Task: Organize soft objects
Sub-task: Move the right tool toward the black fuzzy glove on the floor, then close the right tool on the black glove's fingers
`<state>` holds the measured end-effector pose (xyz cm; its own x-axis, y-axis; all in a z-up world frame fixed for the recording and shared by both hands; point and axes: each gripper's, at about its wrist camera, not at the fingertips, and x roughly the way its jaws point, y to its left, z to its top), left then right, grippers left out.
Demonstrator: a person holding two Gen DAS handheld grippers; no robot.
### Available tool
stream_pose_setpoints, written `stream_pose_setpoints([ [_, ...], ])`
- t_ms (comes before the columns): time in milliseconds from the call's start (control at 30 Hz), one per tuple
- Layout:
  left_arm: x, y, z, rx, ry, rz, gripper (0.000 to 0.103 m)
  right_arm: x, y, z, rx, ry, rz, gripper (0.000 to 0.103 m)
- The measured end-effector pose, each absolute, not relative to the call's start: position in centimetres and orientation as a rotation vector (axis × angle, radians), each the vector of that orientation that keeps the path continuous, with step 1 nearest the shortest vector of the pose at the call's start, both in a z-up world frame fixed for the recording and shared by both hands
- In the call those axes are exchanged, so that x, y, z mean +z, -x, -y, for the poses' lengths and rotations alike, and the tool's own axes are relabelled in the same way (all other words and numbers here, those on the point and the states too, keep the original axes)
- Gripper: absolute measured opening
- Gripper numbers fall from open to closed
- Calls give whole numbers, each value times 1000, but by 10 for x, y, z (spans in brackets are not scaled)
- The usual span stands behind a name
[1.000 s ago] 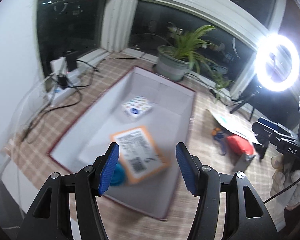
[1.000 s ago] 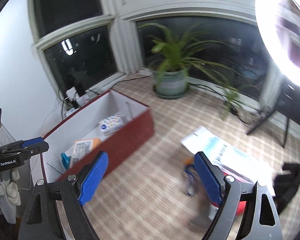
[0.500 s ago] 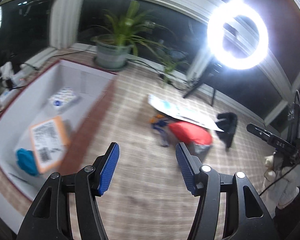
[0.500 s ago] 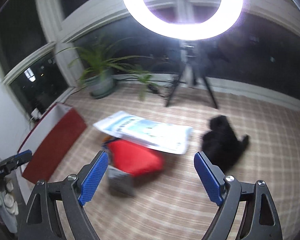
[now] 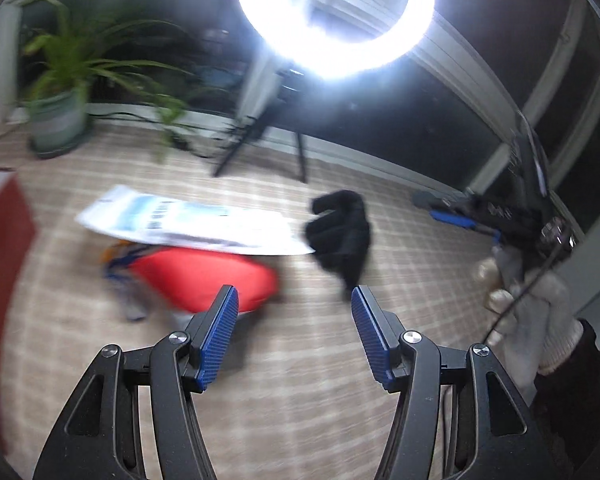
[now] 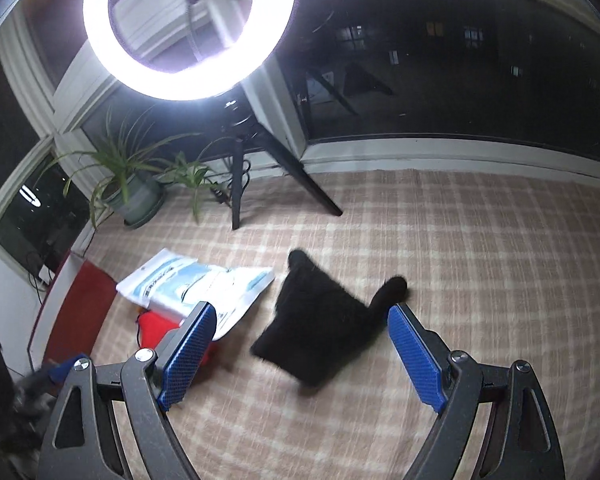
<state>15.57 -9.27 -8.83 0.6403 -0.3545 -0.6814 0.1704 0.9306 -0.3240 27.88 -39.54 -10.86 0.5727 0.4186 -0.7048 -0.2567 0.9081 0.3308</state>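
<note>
We noted the left gripper (image 5: 295, 300) with jaws standing wide and nothing between them; the right gripper (image 6: 302, 330) likewise gaped empty above the checked rug (image 6: 480, 240); a black furry soft object (image 6: 320, 328) lay on the rug beneath it, just beside a white-and-blue printed bag (image 6: 196, 284); the bag's lettering was too blurred to read; it rested on a red soft item (image 5: 204, 276); a red box (image 6: 76, 312) stood at the left, near the bag; a ring light (image 6: 188, 28) glared above.
</note>
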Motion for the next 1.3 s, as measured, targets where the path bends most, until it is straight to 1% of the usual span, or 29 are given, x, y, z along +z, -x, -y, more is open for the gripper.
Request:
stream_pose_setpoints([
  [367, -125, -228, 180, -418, 244, -883, 58, -134, -354, 385, 490, -258, -1008, 85],
  [600, -149, -262, 202, -420, 206, -921, 58, -157, -384, 363, 538, -230, -1100, 85],
  [667, -157, -269, 205, -419, 218, -930, 58, -163, -388, 360, 547, -226, -1119, 83],
  [800, -167, -277, 210, -431, 236, -939, 58, -170, -390, 355, 561, -204, -1147, 76],
  [867, -170, -279, 214, -438, 233, -938, 58, -173, -390, 356, 553, -190, -1158, 69],
  [933, -173, -281, 217, -440, 230, -941, 57, -177, -391, 360, 542, -187, -1181, 54],
  [967, -174, -282, 218, -438, 230, -941, 56, -179, -391, 362, 541, -189, -1188, 51],
  [1033, -176, -283, 219, -440, 236, -946, 55, -183, -391, 366, 539, -199, -1201, 48],
  [1067, -176, -283, 219, -442, 239, -946, 50, -183, -390, 367, 538, -203, -1204, 45],
  [1100, -177, -283, 220, -443, 239, -943, 43, -184, -389, 369, 538, -210, -1207, 39],
  [1133, -176, -281, 220, -445, 237, -936, 41, -184, -388, 371, 541, -221, -1213, 31],
  [1300, -173, -279, 225, -470, 222, -926, 36, -182, -385, 380, 525, -244, -1211, 25],
])
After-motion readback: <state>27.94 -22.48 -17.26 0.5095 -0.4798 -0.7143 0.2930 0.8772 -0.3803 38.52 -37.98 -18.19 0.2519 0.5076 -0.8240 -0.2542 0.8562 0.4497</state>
